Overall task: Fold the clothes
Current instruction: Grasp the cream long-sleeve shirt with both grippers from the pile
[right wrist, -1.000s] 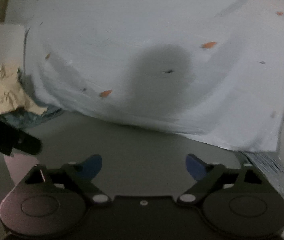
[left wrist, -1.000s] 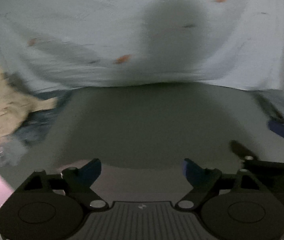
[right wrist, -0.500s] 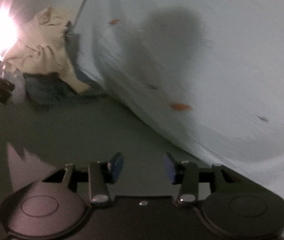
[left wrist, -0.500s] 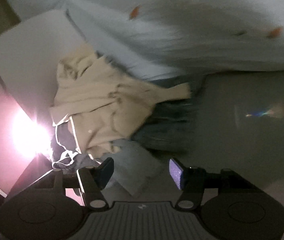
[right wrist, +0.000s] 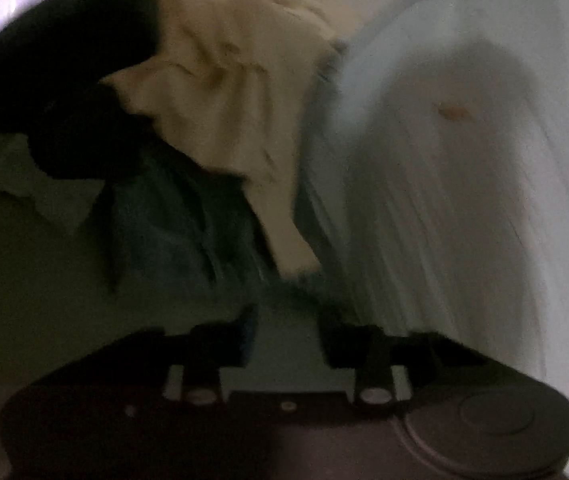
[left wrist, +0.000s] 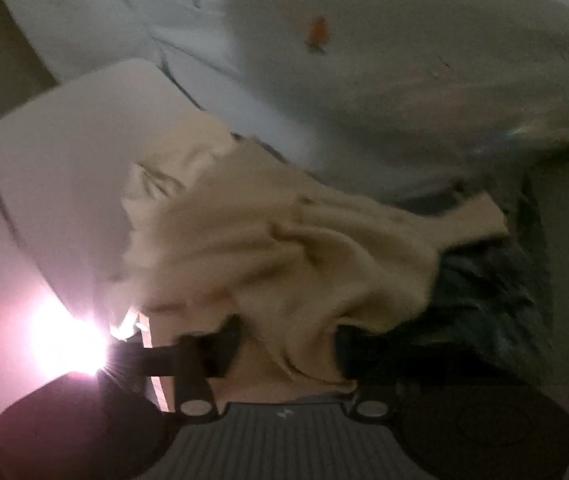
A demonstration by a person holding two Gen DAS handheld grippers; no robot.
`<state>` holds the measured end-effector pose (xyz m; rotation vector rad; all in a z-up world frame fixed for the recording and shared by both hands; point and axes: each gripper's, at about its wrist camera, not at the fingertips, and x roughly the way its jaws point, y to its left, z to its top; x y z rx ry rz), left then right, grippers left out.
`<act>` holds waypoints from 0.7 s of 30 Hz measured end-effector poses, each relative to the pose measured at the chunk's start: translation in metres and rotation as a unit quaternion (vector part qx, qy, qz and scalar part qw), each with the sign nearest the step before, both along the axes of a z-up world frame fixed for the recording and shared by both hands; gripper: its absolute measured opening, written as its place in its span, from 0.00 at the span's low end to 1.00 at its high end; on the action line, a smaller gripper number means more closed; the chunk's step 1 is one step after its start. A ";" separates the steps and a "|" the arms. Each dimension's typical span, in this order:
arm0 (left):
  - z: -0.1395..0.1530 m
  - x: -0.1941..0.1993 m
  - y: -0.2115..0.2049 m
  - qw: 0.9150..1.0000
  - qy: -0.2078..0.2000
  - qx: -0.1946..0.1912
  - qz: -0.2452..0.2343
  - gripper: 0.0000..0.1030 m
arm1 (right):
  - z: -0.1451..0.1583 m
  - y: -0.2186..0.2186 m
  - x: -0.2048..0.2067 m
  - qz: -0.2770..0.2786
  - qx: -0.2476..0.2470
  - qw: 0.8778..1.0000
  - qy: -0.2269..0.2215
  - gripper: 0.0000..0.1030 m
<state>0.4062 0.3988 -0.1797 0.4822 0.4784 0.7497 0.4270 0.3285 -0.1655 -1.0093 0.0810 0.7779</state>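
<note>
Folding is judged not yet begun: the cream garment [left wrist: 284,240] is seen crumpled on a dark blue-green garment [left wrist: 484,288], beside the pale sheet [left wrist: 404,80]. The left gripper [left wrist: 284,340] is closing, with cream cloth lying between its jaws, though a firm clamp cannot be confirmed. The right gripper [right wrist: 286,336] is closing with nothing visibly between its jaws. Lifting out, spreading flat and every fold are left.

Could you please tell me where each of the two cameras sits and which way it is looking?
Left wrist: on the left claw, facing the cream garment lying between its closing jaws.
Right wrist: on the right claw, closing on nothing, facing the dark blue garment.
Shared: cream garment, pale sheet.
</note>
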 end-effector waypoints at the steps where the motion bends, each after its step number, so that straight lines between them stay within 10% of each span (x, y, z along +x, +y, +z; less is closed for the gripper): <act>1: 0.007 -0.001 0.002 1.000 -0.012 -0.005 0.007 0.13 | 0.000 0.006 0.002 0.015 0.003 1.000 -0.001 0.13; 6: 0.063 -0.010 0.011 0.996 -0.088 -0.020 0.020 0.08 | 0.008 0.033 0.002 0.069 0.047 0.997 0.003 0.15; 9: 0.092 -0.005 0.018 0.993 -0.114 -0.024 0.029 0.08 | 0.017 0.045 -0.001 0.090 0.087 0.992 0.004 0.48; 11: 0.107 0.002 0.024 0.992 -0.124 -0.021 0.032 0.08 | 0.015 0.058 0.004 0.093 0.103 0.990 -0.016 0.51; 14: 0.110 0.012 0.029 0.991 -0.125 -0.011 0.035 0.08 | 0.011 0.073 0.016 0.081 0.106 0.991 -0.033 0.46; 17: 0.107 0.020 0.030 0.993 -0.111 0.013 0.035 0.08 | 0.010 0.090 0.031 0.066 0.101 0.992 -0.036 0.07; 21: 0.135 0.015 0.022 0.988 -0.135 0.061 0.046 0.06 | 0.038 0.079 0.036 0.042 0.122 0.989 -0.069 0.05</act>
